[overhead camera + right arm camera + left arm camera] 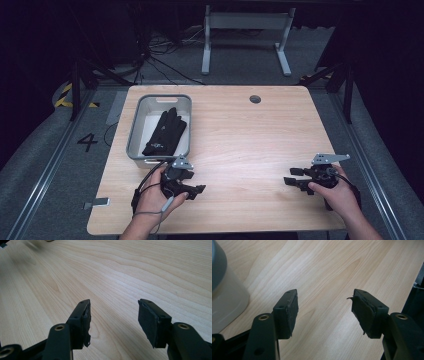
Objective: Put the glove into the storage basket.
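A black glove (165, 132) lies inside a grey bin (134, 131) at the table's left. My left gripper (197, 190) rests near the front edge, just below the bin, held in a hand and pointing right. Its jaws stand open over bare wood (325, 308), with the bin's corner (224, 295) at the left of its view. My right gripper (291, 177) sits at the front right, pointing left, held in the other hand. Its jaws are open too, with nothing between them (113, 317).
The wooden table (240, 145) has a round cable hole (255, 99) near its far edge. Beyond it stand a grey metal frame (245, 35) and loose cables on the floor. A floor rail and a painted number 4 (87, 142) lie left.
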`<state>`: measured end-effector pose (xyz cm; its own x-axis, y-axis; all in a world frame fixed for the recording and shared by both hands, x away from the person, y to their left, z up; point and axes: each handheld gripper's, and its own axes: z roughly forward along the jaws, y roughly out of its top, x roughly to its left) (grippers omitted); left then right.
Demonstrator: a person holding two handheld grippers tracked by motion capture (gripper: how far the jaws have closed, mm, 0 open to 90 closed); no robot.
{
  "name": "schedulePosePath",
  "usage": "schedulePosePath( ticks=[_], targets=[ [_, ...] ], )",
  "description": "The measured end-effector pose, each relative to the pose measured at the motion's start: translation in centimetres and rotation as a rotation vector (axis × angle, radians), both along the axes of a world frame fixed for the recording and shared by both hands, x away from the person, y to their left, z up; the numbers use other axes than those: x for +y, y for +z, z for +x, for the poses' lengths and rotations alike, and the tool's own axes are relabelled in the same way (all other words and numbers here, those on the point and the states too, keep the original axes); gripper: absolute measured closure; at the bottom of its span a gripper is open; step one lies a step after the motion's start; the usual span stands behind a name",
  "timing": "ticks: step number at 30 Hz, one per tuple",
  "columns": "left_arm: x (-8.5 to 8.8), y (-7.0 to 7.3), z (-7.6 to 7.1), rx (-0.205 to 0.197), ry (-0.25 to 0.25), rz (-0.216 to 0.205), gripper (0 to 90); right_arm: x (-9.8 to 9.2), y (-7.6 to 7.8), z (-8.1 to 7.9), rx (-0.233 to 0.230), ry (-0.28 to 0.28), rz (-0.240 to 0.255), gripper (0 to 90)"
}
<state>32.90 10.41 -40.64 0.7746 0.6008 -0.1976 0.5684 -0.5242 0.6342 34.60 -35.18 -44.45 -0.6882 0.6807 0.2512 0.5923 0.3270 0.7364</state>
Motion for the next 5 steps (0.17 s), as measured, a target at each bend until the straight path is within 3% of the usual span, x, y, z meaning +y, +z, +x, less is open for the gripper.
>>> schedulePosePath(
  ticks=[5],
  targets=[
    [0.06,-0.49,0.04,-0.013,0.021,-0.028,38.0,0.06,-0.1,0.04,-0.011,0.003,-0.004,44.0]
  ],
)
